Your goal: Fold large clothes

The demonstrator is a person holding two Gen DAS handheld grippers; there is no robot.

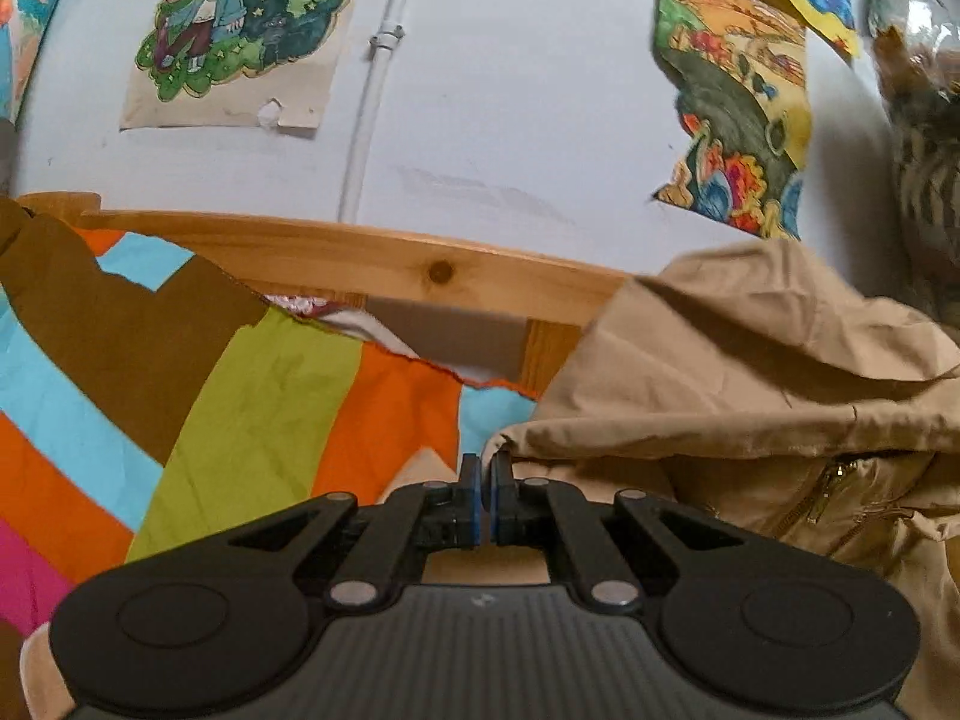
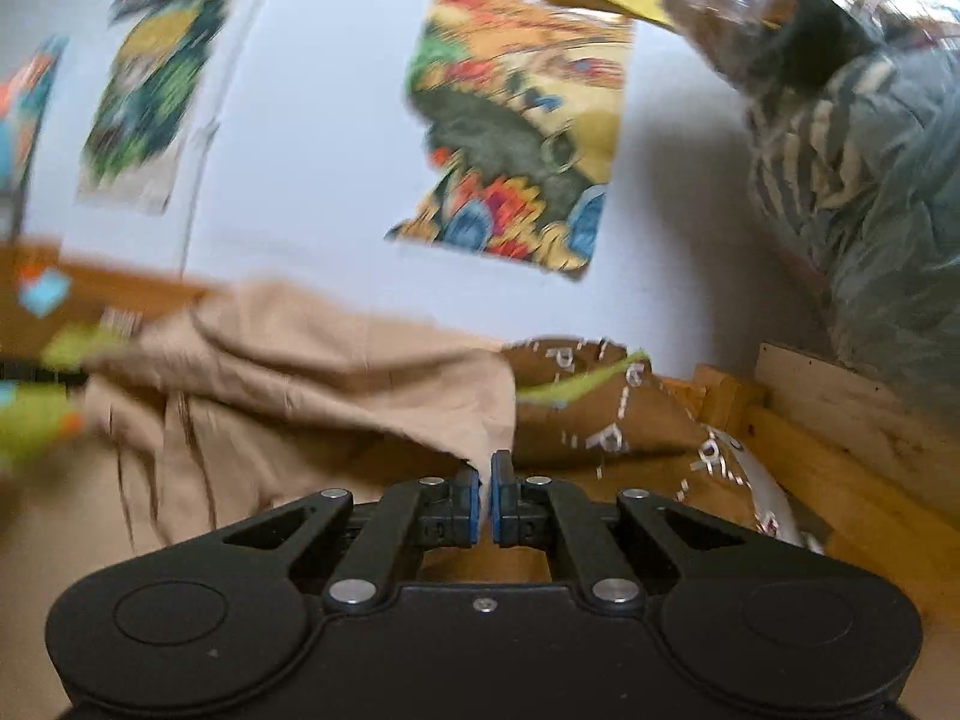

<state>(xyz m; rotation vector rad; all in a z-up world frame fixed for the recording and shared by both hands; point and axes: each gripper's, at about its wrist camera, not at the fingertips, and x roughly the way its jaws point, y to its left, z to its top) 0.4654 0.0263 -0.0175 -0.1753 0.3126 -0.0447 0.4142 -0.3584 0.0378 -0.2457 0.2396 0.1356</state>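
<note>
left gripper (image 1: 485, 471): jaws closed, pinching an edge of the tan jacket (image 1: 750, 372). right gripper (image 2: 485, 471): jaws closed on another jacket edge, cloth caught at the tips. the jacket hangs bunched between the two, lifted over the striped bedspread (image 1: 252, 396), near the far wooden rail (image 1: 360, 252). judgement: fold barely started; no flat panel, no crease visible; spreading and folding remain.
</note>
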